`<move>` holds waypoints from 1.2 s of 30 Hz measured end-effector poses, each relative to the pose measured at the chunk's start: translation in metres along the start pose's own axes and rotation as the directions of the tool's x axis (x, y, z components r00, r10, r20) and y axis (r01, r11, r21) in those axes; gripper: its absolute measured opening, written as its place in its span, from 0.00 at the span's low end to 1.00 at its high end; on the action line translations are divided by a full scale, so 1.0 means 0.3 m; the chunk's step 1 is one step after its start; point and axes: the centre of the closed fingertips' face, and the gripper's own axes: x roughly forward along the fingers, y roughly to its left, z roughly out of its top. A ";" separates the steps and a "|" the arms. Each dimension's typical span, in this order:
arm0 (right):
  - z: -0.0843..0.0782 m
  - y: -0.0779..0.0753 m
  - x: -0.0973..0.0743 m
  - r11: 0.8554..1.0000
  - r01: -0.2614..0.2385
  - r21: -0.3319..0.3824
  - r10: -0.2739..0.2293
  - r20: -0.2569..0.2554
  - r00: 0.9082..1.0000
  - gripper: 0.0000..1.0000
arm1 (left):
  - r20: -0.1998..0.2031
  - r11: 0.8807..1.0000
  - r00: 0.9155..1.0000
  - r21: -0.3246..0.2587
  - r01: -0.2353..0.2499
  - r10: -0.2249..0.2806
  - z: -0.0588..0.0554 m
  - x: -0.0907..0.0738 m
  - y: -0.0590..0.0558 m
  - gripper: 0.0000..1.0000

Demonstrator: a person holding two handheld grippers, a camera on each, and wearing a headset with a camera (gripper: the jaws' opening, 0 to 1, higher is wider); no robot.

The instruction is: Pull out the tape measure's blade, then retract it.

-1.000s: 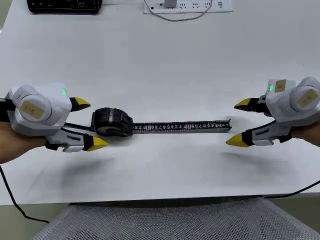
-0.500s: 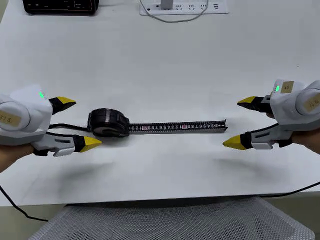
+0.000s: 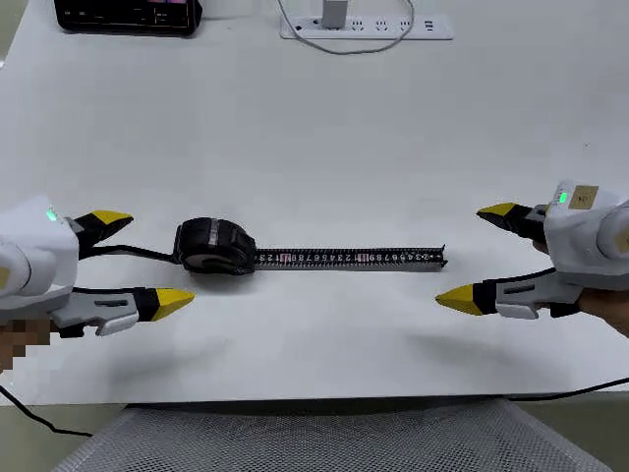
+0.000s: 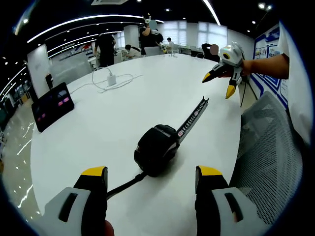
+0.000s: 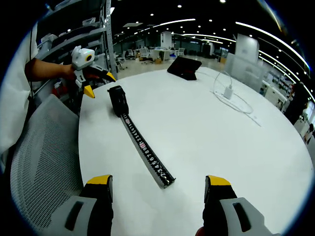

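Note:
A black tape measure case [image 3: 213,247] lies on the white table [image 3: 314,128], its dark blade [image 3: 349,259] drawn out to the right and lying flat, with the hook end [image 3: 441,259] free. A black wrist strap trails left from the case. My left gripper [image 3: 145,261] stands open just left of the case, touching nothing; its own view shows the case [image 4: 156,148] ahead between the yellow tips. My right gripper [image 3: 479,254] is open a little right of the blade's end [image 5: 166,181], apart from it.
A dark tablet [image 3: 125,14] lies at the table's far left edge and a white power strip [image 3: 378,22] with a cable at the far middle. A grey mesh chair [image 3: 324,433] stands against the near edge. People stand far off in the hall.
Both grippers have drawn back outward from the tape, the left one further to the left and the right one slightly right. The tape measure and extended blade lie as before.

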 end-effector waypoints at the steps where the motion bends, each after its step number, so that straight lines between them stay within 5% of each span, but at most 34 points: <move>1: -0.002 0.003 -0.001 1.000 0.007 0.000 -0.007 0.002 1.000 0.75 | 0.005 1.000 1.000 -0.015 -0.002 0.002 -0.001 -0.003 -0.004 0.70; 18: -0.016 0.036 -0.023 0.997 0.057 0.055 -0.061 0.058 0.996 0.82 | 0.045 0.996 0.998 -0.078 -0.035 0.038 -0.024 -0.018 -0.049 0.73; 36: -0.034 0.093 -0.025 0.993 0.071 0.090 -0.079 0.091 0.993 0.92 | 0.056 0.985 0.996 -0.161 -0.058 0.068 -0.092 -0.053 -0.098 0.82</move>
